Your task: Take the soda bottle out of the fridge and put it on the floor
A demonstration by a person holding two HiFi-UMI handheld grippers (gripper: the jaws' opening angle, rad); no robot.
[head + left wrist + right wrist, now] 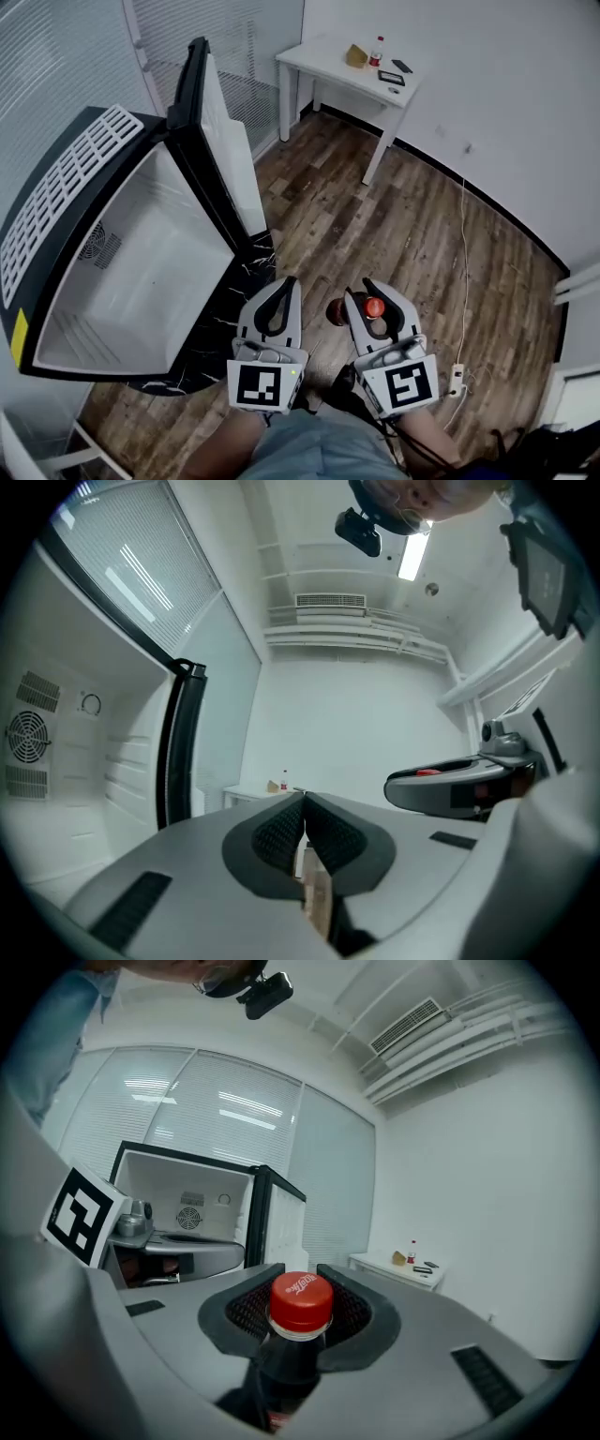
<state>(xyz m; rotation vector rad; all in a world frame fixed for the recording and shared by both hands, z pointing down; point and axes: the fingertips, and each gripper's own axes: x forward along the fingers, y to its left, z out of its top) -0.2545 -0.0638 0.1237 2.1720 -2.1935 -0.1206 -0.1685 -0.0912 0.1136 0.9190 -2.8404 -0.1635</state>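
Holding the bottle: the right gripper (364, 298) is clamping the soda bottle (289, 1349) at its neck, just under the red cap (300, 1299). Its jaws are standing about half apart, and the pads are pressing on the neck from both sides.
Left side: the left gripper (287, 285) is carrying nothing, and its jaws are meeting tip to tip (only a thin slit is showing lower down).
Bottle's place: it is hanging outside the fridge (141, 253), over the wooden floor (422, 234), just in front of the person's knees. The fridge is showing only white walls, and its door (202, 122) is standing wide open.
Long axis: it is running straight down from the jaws, with the cap up and the dark body below the gripper. To me it is looking upright, not tilted.
Way to the goal: the floor is lying directly under the bottle's base, so I am judging that the coming move is asking for plain lowering, without turning the gripper.
Nearer gripper: the right one is already holding the bottle. The left one is waiting just beside it, on the fridge side, and is not touching the bottle.
Not clear: I cannot tell whether the base is touching the floor, because the gripper is hiding it.
Risk: if the jaws are opening before the base is resting flat, such a tall, narrow bottle is likely tipping over.
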